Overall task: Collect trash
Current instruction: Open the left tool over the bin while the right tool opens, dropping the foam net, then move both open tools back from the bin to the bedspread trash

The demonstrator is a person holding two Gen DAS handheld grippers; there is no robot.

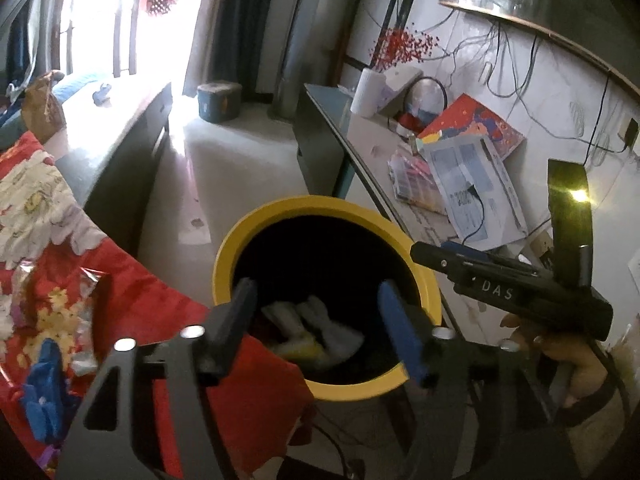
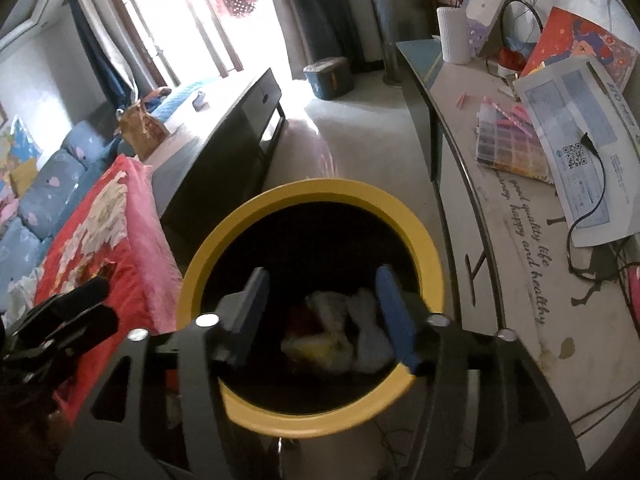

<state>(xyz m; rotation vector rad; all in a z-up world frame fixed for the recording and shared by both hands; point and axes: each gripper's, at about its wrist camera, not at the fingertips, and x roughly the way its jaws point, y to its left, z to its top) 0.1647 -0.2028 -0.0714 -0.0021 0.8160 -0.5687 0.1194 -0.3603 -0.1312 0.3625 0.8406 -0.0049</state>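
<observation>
A round bin with a yellow rim (image 1: pixel 256 224) stands on the floor between a red blanket and a table; it also shows in the right wrist view (image 2: pixel 224 236). Crumpled white and yellow trash (image 1: pixel 320 332) lies at its dark bottom, also seen in the right wrist view (image 2: pixel 344 340). My left gripper (image 1: pixel 316 296) is open and empty above the bin mouth. My right gripper (image 2: pixel 322 284) is open and empty above the same bin. The right gripper's body (image 1: pixel 516 288) shows at the right of the left wrist view. A shiny wrapper (image 1: pixel 84 320) and a blue object (image 1: pixel 44 396) lie on the blanket.
A red flowered blanket (image 2: pixel 120 240) lies left of the bin. A long table (image 2: pixel 512 216) at the right holds papers, a bead box (image 2: pixel 508 148), cables and a white vase (image 2: pixel 454 36). A dark low cabinet (image 2: pixel 224 152) and a blue box (image 2: pixel 328 76) stand farther back.
</observation>
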